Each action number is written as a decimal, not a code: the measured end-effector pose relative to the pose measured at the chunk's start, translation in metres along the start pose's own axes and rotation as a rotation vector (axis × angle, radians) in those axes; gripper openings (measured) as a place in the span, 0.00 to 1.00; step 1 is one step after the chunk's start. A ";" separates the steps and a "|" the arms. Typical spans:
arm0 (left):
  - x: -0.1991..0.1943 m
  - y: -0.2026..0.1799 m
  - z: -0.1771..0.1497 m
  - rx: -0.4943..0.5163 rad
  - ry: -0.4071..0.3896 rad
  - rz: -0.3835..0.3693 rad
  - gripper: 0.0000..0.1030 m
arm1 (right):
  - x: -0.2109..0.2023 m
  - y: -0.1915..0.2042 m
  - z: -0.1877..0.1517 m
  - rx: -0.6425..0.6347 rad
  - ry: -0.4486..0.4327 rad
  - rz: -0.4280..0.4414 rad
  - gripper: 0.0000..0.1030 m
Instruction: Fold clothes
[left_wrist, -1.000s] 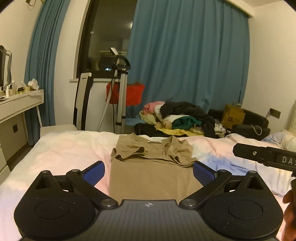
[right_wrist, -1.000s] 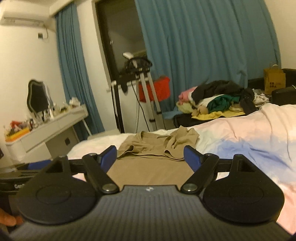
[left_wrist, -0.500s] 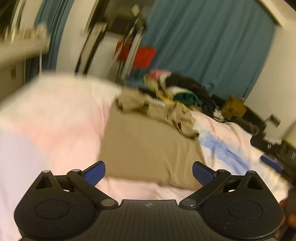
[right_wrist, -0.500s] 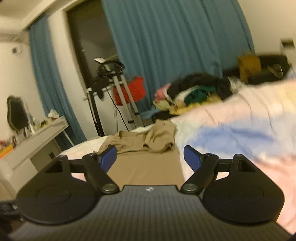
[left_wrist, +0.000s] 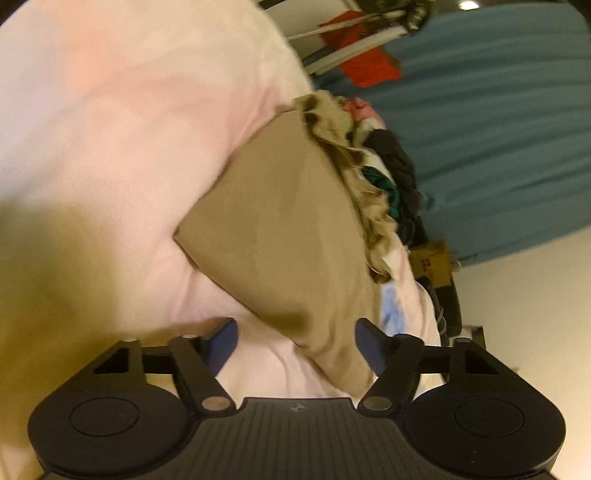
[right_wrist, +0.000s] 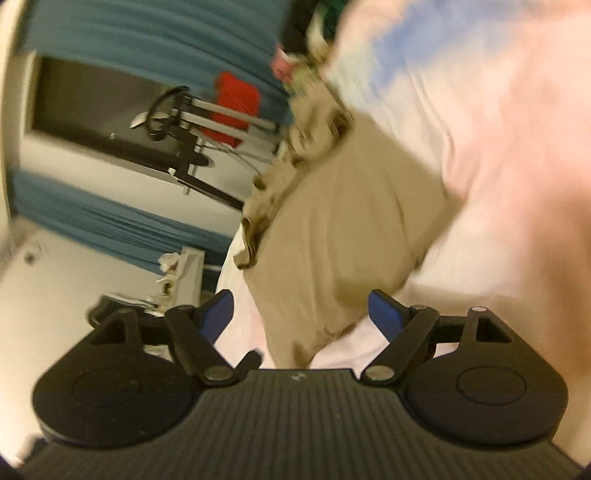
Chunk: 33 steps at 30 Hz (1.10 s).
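A tan garment lies partly folded on the pink bed cover, its far end bunched up. My left gripper is open and rolled sideways, its jaws either side of the garment's near corner. The garment also shows in the right wrist view. My right gripper is open too, rolled the other way, its jaws either side of the garment's other near corner. Neither gripper holds cloth. Both views are blurred.
A heap of mixed clothes lies past the garment's far end. Blue curtains, a stand with a red item and a white dresser stand beyond the bed.
Both grippers have dropped toward the garment's near edge and rolled sideways in opposite directions. The jaws are still open.
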<state>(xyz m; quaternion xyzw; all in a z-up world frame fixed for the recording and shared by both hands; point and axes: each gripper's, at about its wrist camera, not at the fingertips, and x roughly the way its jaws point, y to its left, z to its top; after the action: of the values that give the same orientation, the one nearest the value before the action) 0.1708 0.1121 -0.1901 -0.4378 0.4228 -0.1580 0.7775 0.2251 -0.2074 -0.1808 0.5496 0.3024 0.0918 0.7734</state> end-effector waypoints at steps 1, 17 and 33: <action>0.006 0.004 0.003 -0.014 0.002 0.000 0.64 | 0.010 -0.006 0.000 0.030 0.024 0.013 0.80; 0.026 0.035 0.028 -0.118 -0.032 -0.112 0.40 | 0.044 -0.043 0.023 0.179 -0.055 -0.068 0.36; -0.001 0.012 0.031 -0.030 -0.127 -0.129 0.06 | -0.002 -0.023 0.036 0.013 -0.177 -0.075 0.09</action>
<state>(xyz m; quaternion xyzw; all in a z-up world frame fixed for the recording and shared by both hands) 0.1935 0.1362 -0.1911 -0.4851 0.3459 -0.1734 0.7842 0.2395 -0.2459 -0.1927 0.5490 0.2537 0.0117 0.7963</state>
